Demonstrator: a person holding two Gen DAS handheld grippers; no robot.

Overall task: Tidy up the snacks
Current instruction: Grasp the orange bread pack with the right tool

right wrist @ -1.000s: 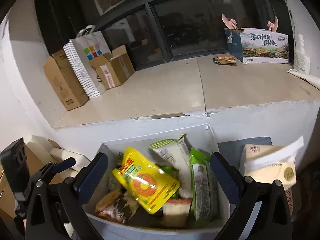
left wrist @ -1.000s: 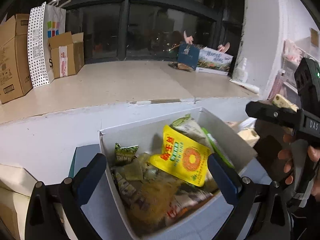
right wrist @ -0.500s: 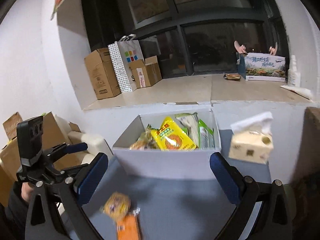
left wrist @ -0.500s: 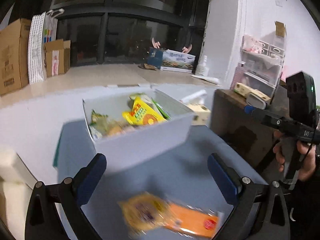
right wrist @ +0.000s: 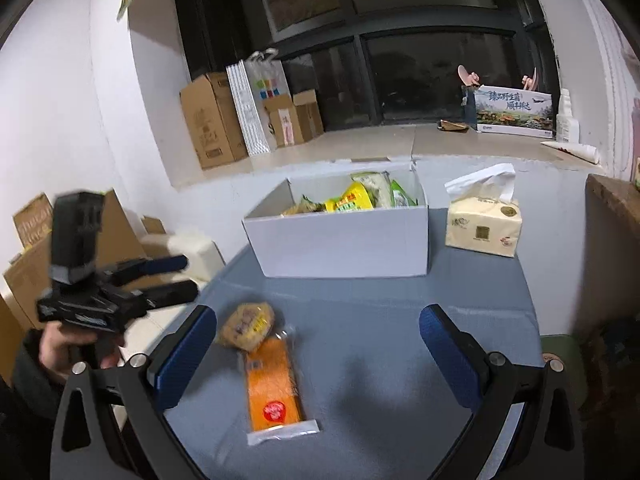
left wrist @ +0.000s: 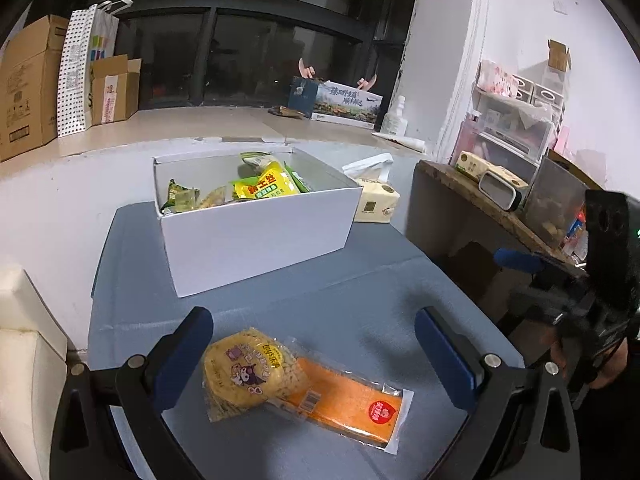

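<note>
The grey-blue worktop (left wrist: 360, 288) stretched out ahead of both sets of jaws, and on it, well beyond them, sat the white cardboard box (left wrist: 256, 232), open at the top and stuffed with snack packets. A yellow packet (left wrist: 266, 188) with red lettering stood propped above the rest in there, green packets (right wrist: 400, 196) tucked just beside it. To the right of the box, a soft pack of tissues (right wrist: 484, 228) rested on the worktop, one sheet sticking up.

Closer in, two snacks lay loose on the worktop, apart from the box. The orange packet (left wrist: 348, 404) with a red round sticker lay flat, and the round yellow snack bag (left wrist: 248, 372) overlapped its end. In the left wrist view both lay right between the jaws, nearer the left finger; in the right wrist view they sat just inside the left finger of that pair.

The left gripper (left wrist: 316, 356) was spread wide, blue pads well apart, nothing between them touching either pad. The right gripper (right wrist: 320, 352) was spread wide too, gripping nothing. Seen from the right camera, the left gripper hovered off the worktop's left edge, held in the person's left hand (right wrist: 60, 348).
</note>
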